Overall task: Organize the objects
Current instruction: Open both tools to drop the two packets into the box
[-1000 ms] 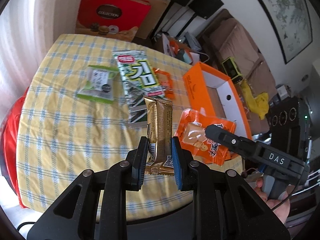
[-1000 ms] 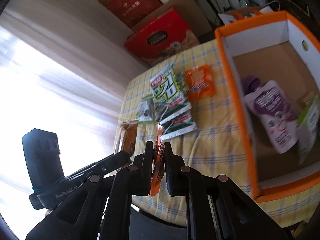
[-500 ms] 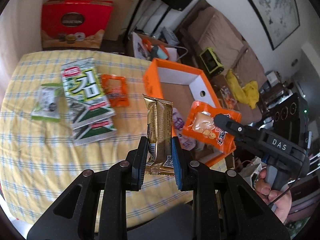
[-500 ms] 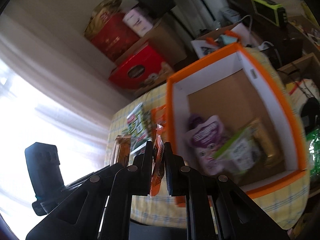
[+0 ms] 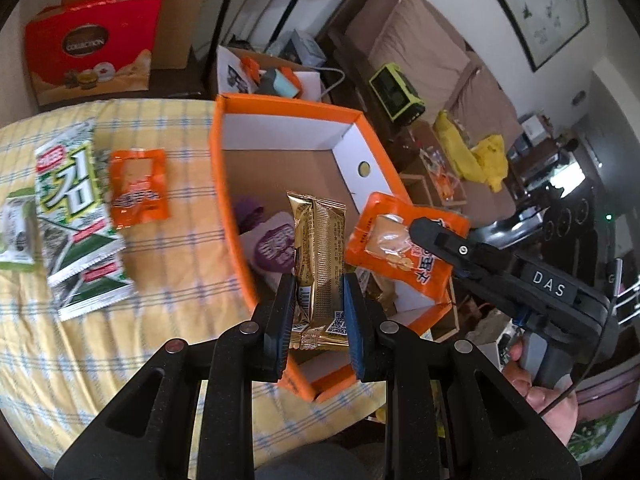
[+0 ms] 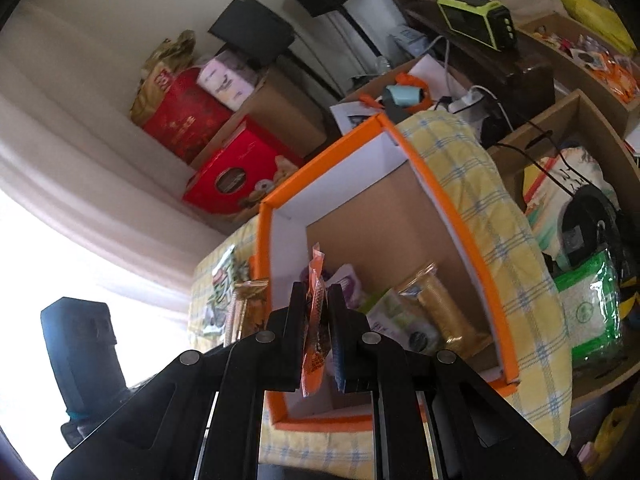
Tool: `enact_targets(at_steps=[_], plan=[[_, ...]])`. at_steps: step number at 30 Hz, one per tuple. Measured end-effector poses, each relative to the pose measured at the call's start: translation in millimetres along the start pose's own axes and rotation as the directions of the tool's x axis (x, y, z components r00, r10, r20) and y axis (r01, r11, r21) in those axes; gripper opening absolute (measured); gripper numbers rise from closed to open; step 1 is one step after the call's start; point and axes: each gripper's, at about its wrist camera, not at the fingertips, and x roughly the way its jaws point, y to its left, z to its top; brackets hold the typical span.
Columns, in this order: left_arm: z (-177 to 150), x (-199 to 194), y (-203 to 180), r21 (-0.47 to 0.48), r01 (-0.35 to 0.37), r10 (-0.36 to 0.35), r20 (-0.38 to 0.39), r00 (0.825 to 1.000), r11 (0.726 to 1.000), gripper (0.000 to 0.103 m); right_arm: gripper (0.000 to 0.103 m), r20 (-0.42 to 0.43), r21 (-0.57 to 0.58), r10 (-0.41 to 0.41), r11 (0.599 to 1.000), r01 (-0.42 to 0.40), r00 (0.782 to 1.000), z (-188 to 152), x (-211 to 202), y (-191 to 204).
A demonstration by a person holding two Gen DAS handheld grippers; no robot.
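Observation:
My left gripper (image 5: 320,292) is shut on a gold snack bar (image 5: 320,240), held upright over the orange box (image 5: 224,176). Beside it, the right gripper (image 5: 424,232) grips an orange snack packet (image 5: 384,248) above the box's right side. In the right wrist view that gripper (image 6: 318,300) is shut on the orange packet (image 6: 316,320), seen edge-on, above the orange box (image 6: 448,216). Inside the box lie a purple pouch (image 5: 276,248), a green-white packet (image 6: 396,316) and a gold bar (image 6: 440,312). The left gripper's gold bar (image 6: 248,312) shows at the left.
On the yellow checked tablecloth (image 5: 120,344) left of the box lie seaweed packs (image 5: 76,208), an orange packet (image 5: 138,188) and a small green packet (image 5: 18,232). Red gift boxes (image 5: 88,48) stand behind the table. A hand (image 5: 548,396) holds the right gripper's handle.
Both grippers have swung right from over the tablecloth to above the orange box, each keeping its packet. The seaweed packs have slid to the left edge of the left wrist view.

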Motion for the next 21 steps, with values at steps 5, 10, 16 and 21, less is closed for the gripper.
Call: enact_targets(at_steps=[5,10,16,21], plan=[[5.7,19.4,-9.4,0.006,-0.003,0.003,-0.019,1.0,1.0,0.022,0.012,0.006,0.009,-0.016,1.0,0.016,1.0,6.3,9.3,-8.6],[8.3,33.4,-13.5,0.009,-0.011,0.011,-0.036,0.999,1.0,0.022,0.015,-0.003,0.002,-0.039,0.999,0.039,0.999,12.2,26.4,-13.2],[10.3,37.4,-9.5,0.0,-0.021,0.021,-0.038,0.999,1.0,0.026,0.036,0.012,-0.055,-0.138,0.989,0.139,0.99,10.7,28.3,-12.2],[12.8,27.9,-6.4,-0.011,-0.01,0.009,-0.025,1.0,1.0,0.03,0.045,0.045,-0.089,-0.171,0.981,0.175,0.984,11.1,15.1,-6.8]])
